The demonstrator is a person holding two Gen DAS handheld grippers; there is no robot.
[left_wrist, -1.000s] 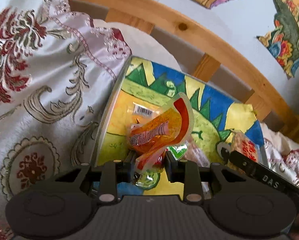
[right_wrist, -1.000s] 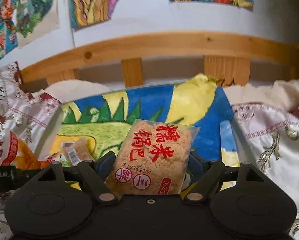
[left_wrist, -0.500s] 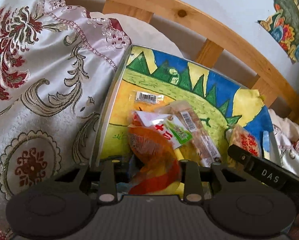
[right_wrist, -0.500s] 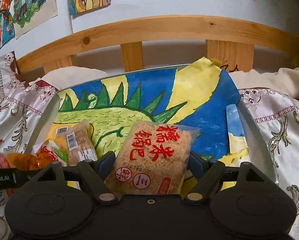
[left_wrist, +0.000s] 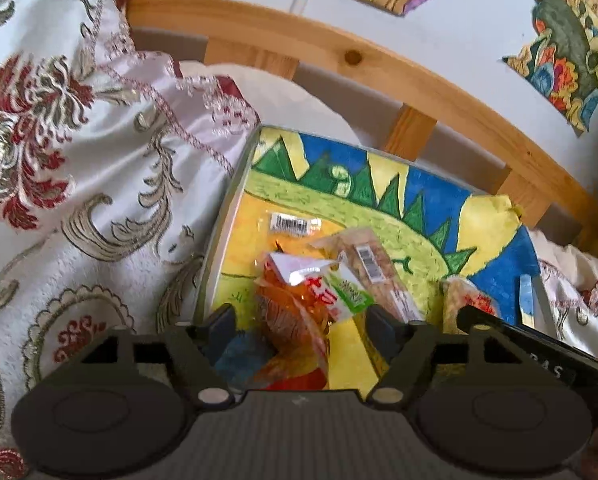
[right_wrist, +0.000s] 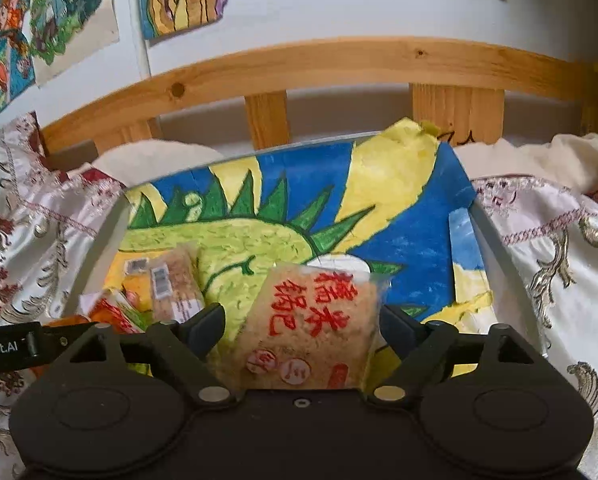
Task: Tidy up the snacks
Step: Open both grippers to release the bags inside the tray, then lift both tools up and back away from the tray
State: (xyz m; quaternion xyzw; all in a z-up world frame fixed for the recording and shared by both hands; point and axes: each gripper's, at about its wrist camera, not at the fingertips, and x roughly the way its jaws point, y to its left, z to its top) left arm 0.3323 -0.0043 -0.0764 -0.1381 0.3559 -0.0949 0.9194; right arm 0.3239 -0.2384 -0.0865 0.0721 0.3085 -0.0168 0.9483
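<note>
Lying right between the left tongs [left_wrist: 299,322], the orange snack bag [left_wrist: 295,320] rests on the painted tray [left_wrist: 227,216], with its long side running away from the tongs toward the wooden bed rail [left_wrist: 339,52]. The left tongs are spread wide apart, and I see a gap on each side of the bag, so they do not seem to hold it. A little white and green packet [left_wrist: 331,288] lies on top of the orange bag, and a long cracker pack [left_wrist: 373,270] sits just beside it.

The right tongs [right_wrist: 301,322] are wide too. The rice cracker bag [right_wrist: 315,324] with red letters sits between them, low on the tray [right_wrist: 483,236]. I cannot tell if the right tongs press on it or just sit around it.

Both bags are down in the tray, so I think each one has been dropped off. The left tongs are nearer the pile of snacks.
</note>
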